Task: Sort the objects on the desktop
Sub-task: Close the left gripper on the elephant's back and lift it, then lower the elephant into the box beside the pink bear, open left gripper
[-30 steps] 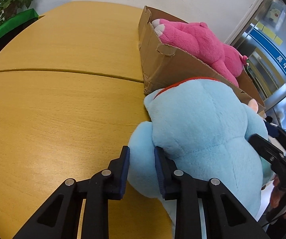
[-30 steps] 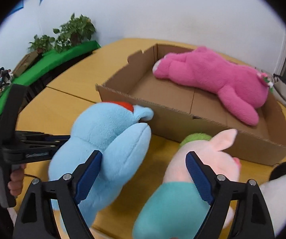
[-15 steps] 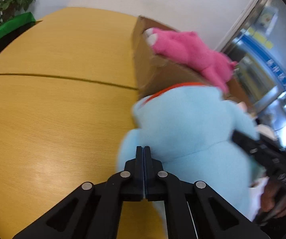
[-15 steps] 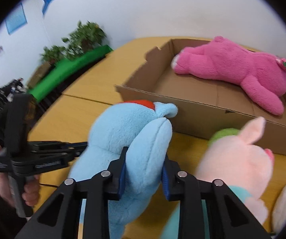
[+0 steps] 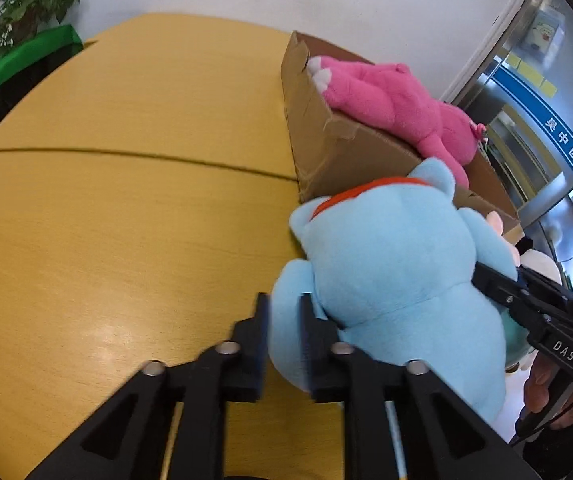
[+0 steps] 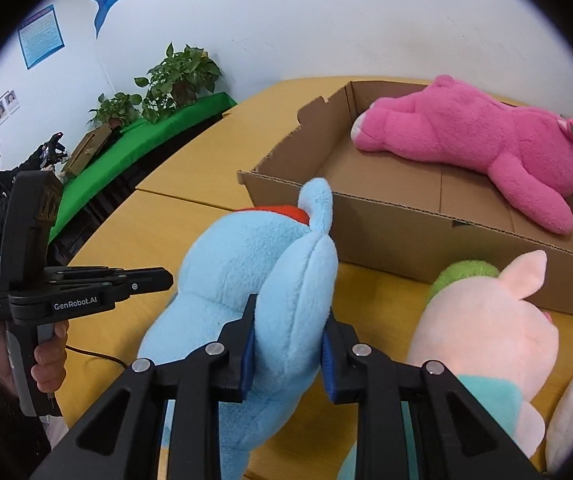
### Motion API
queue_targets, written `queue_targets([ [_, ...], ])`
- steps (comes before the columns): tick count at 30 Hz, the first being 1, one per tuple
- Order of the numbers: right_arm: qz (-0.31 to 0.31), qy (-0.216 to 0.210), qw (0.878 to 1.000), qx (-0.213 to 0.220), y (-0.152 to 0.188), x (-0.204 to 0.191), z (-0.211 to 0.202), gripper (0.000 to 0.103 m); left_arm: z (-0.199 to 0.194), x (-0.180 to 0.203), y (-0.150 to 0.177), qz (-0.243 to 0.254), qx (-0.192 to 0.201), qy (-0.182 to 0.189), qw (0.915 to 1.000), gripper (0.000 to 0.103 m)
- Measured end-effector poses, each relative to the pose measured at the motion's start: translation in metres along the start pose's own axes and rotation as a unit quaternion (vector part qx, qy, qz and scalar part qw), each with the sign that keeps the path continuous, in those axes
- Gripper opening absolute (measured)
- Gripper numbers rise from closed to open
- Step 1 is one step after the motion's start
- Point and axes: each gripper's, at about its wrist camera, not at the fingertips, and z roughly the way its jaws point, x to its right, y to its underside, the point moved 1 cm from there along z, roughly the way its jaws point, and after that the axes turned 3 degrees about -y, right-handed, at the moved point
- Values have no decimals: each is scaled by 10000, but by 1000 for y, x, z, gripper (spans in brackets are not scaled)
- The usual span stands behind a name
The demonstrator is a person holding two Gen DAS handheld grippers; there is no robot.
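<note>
Bulging between both sets of jaws, the blue plush [image 6: 246, 276] sits on the desk [image 5: 106, 220] just before the box [image 6: 386, 216], its red collar toward the cardboard wall. In the left wrist view the left gripper [image 5: 284, 322] has a rounded limb of the plush [image 5: 390, 276] pinched between its blue pads, jaws narrowed to a slim gap filled with fabric. In the right wrist view the right gripper [image 6: 286, 344] clamps a thicker fold of the same toy, jaws roughly half closed and pressed into the fur on both sides.

Only the right view shows the box floor, where the pink plush [image 6: 482, 140] lies at about 1 o'clock, and a pale pink pig [image 6: 490, 332] (green tuft on top) at 3 o'clock, touching the blue toy's flank. It also shows plants [image 6: 178, 76] at 11 o'clock. The left view gives the bare desk stretching toward 10 o'clock and the right gripper's black body [image 5: 534, 312] at 3 o'clock.
</note>
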Motion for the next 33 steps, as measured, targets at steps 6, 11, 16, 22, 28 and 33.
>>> queue_targets([
  [6, -27, 32, 10000, -84, 2, 4, 3, 26, 16, -3, 3, -145, -191, 308, 9992, 74],
  [11, -65, 57, 9999, -135, 4, 6, 6, 26, 25, -1, 6, -249, -489, 664, 9963, 31],
  [16, -142, -26, 9999, 63, 5, 0, -2, 25, 9, 5, 1, -326, -324, 612, 9971, 23],
  [22, -288, -111, 9974, 649, -21, 0, -35, 24, -33, 38, -46, 99, 347, 321, 9988, 22],
  [28, -594, 228, 9899, 1269, -94, 25, -57, 24, -31, 82, -151, 669, 779, 53, 9947, 22],
  [33, -451, 358, 9928, 1054, -154, 82, -12, 25, 41, 96, -212, 734, 319, -354, 9962, 22],
])
